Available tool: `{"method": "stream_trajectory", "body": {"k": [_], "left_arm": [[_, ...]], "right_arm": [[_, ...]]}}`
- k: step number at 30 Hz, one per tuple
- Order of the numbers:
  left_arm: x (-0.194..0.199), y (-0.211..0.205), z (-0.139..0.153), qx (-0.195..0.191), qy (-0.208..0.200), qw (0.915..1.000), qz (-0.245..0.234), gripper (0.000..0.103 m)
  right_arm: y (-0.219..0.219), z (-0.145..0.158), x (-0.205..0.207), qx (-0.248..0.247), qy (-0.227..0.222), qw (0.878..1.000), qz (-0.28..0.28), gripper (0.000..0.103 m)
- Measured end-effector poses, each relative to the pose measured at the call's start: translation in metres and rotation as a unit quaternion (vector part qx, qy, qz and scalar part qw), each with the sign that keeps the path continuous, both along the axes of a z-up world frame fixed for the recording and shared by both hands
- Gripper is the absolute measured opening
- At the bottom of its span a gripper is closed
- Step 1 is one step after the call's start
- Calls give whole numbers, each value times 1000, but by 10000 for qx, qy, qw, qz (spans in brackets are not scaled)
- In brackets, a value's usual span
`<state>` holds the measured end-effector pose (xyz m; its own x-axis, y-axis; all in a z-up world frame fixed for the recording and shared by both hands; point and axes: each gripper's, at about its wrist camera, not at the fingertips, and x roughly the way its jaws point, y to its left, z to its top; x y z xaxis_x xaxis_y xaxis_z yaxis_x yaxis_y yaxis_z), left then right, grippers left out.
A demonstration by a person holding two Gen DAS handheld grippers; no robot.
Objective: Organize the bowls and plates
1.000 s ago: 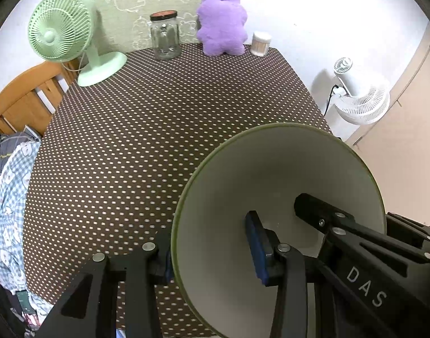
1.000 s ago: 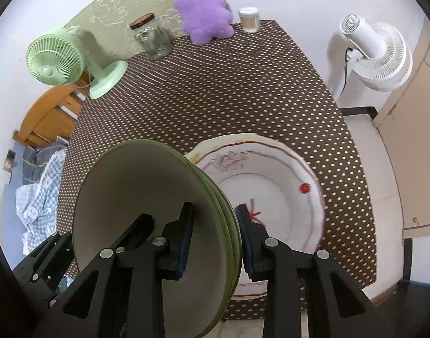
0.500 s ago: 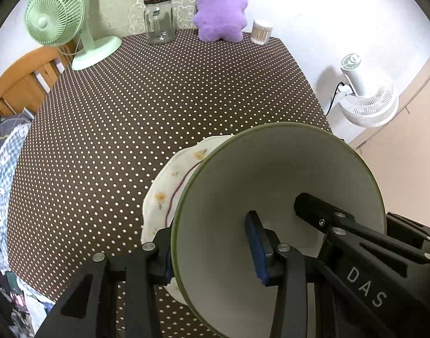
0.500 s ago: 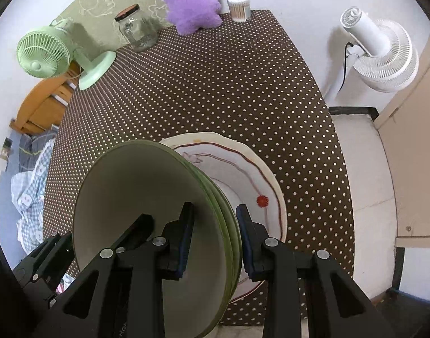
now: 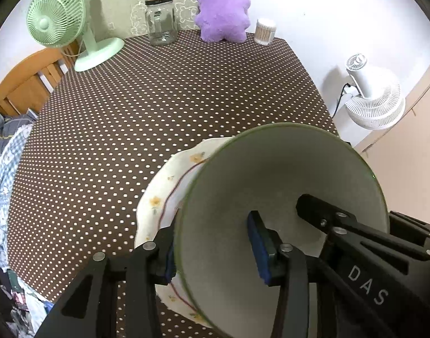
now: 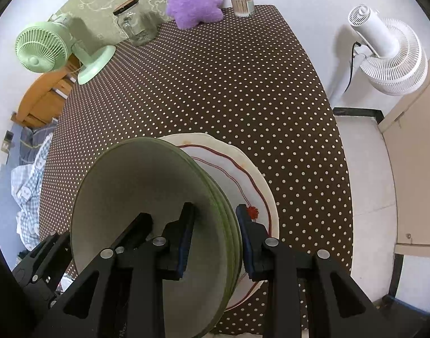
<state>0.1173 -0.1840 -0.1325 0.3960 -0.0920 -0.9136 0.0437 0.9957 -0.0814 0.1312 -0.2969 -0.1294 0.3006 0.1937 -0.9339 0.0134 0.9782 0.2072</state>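
Observation:
A nested stack of pale green bowls (image 5: pixel 285 186) (image 6: pixel 136 197) rests over a white scalloped plate (image 5: pixel 164 194) (image 6: pixel 251 174) with a red line and small flowers, near the table's front edge. My left gripper (image 5: pixel 215 250) straddles the bowls' left rim and its jaws are opening: the outer pad lies by the wall, while the inner blue pad (image 5: pixel 257 248) stands clear of it inside the bowl. My right gripper (image 6: pixel 216 239) is shut on the bowls' right rim. Each gripper shows in the other's view.
A brown dotted tablecloth (image 5: pixel 158 107) covers the table. Along the back stand a green fan (image 5: pixel 59 19), a glass jar (image 5: pixel 160 19), a purple plush toy (image 5: pixel 222 8) and a cotton-swab tub (image 5: pixel 265 31). A white floor fan (image 6: pixel 389 53) is beyond the right edge, a wooden chair (image 5: pixel 26 84) on the left.
Both grippers carried the green bowls toward the near edge and down over the white plate. The left gripper's inner pad has drawn away from the bowl wall. The right grip is unchanged.

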Motion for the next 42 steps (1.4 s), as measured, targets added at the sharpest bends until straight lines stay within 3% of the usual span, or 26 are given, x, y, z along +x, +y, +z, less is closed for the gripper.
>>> {"method": "stream_trajectory", "body": {"k": [5,7,9,12,19,30,34,42], "left_arm": [[-7,9,6,48,-113,9999,-3,69],[-11,17,12,34,-241,9997,-7,75],[-14,23,18,37,-388,9992,-30,83],[-21,34,29,35,-636,9979,-109,88],[-45,72,54,-6,-1302,9911,-258,88],[-82,155,65,151,-1894,9814,-289,88],[-97,176,65,319,-2113,9765,-287,88],[-126,198,56,283,-2317,9724,17,90]], "right_arm": [[3,9,-8,-308,-195,9993,-128,40],[4,15,-12,-490,-293,9980,-281,56],[3,22,-18,-560,-463,9964,-426,66],[7,37,-28,-691,-736,9930,-621,70],[41,65,-55,-931,-1394,9830,-748,78],[120,83,-110,-1028,-2310,9644,-776,79],[138,80,-128,-914,-2402,9629,-819,79],[156,75,-157,-933,-2658,9572,-671,84]]}}
